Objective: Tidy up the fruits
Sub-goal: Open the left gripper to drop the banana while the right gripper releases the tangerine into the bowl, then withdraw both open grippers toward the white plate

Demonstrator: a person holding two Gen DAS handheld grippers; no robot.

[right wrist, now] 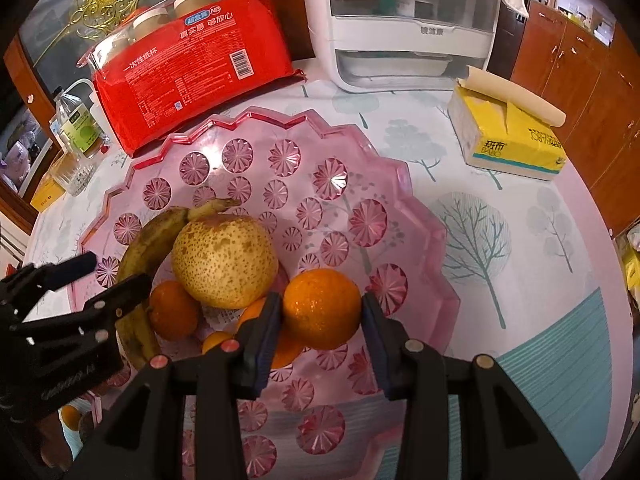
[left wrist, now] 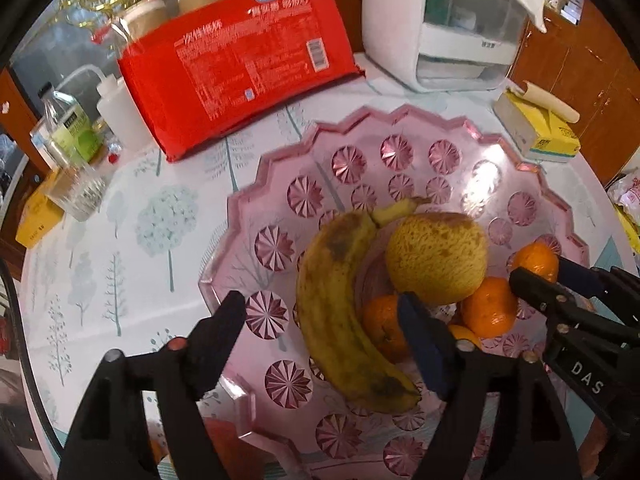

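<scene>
The right gripper (right wrist: 322, 312) is closed on an orange (right wrist: 322, 309), one pad against each side, holding it over the right part of the pink bowl (right wrist: 416, 216). The left gripper (left wrist: 320, 312) hangs with its jaws wide apart and nothing between the pads; its fingers straddle the banana (left wrist: 340, 304) below, and I cannot tell whether they touch it.

In the bowl the banana lies along the left side, curved round a speckled pear (right wrist: 224, 266) at the middle. Small oranges (left wrist: 490, 306) sit under and beside the pear; gripper fingers and the pear cover parts of them, so their count is unclear. The near rim of the bowl is cut off behind both grippers' bodies. In the right view, something orange shows at the lower left under the left gripper, too hidden to name.

Behind the bowl, toward the table's far edge, a red pack (right wrist: 192, 68) of paper cups leans back; it reads "一次性纸杯" and "真实惠 够放心", and its fine print is too small to read. A white appliance (right wrist: 400, 28) stands at the far edge, its badge blurred. A yellow tissue box (right wrist: 508, 140) near the far right edge is marked "BABO" and "斑布". At the far left stand a bottle (right wrist: 78, 128) with a green label, unreadable, and a glass (left wrist: 76, 196). The tablecloth (right wrist: 520, 280) is printed with trees.
</scene>
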